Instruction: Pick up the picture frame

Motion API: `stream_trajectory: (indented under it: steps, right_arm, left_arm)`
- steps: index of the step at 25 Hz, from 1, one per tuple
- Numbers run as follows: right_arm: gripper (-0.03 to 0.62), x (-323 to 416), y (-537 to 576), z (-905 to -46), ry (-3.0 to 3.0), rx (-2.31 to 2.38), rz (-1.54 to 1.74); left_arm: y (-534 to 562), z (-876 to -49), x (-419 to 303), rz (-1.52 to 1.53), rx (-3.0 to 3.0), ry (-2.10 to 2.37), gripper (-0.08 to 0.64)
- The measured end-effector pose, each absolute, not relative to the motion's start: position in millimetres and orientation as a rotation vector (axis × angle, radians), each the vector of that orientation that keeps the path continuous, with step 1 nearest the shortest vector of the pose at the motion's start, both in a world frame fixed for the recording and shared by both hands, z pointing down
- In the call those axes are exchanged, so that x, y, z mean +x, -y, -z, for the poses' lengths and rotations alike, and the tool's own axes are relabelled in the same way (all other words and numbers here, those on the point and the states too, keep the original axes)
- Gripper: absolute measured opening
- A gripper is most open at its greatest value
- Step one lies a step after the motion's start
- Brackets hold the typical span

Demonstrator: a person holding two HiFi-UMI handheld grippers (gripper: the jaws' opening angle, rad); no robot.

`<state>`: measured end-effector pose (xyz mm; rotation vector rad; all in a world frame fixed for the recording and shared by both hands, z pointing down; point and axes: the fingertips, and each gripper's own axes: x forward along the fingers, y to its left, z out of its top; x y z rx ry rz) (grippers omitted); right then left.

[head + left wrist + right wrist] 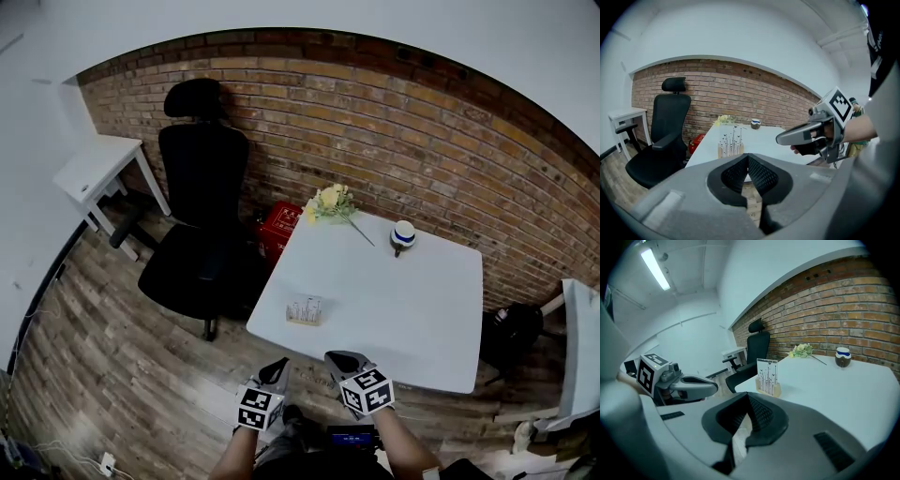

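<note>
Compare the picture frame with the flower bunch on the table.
The picture frame stands upright; the flower bunch lies flat. The picture frame sits at the near-left edge of the table, the flower bunch at the far corner by the brick wall. Both rest on the white table.

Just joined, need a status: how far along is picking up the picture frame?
Done: nothing yet; the picture frame stands on the table near its edge. In hand: nothing; the left gripper and right gripper are short of the table, jaws together and empty. Left: reach, open, grasp, lift.
</note>
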<state>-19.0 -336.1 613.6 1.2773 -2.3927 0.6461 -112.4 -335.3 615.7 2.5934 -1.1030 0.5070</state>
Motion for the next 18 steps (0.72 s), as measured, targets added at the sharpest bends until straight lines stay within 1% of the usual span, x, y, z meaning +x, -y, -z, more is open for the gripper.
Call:
stream_trajectory:
  steps: [8,18]
  right_arm:
    - [0.009,-33,370,-611,2.354,1.345,-0.653]
    - [0.009,-22,393,-606,2.36,1.363,-0.648]
  left_arm:
    - [372,-614,-117,-0.495,2.63,1.01,0.012]
    - [390,-609,-112,-0.482,2.62,1.045,0.012]
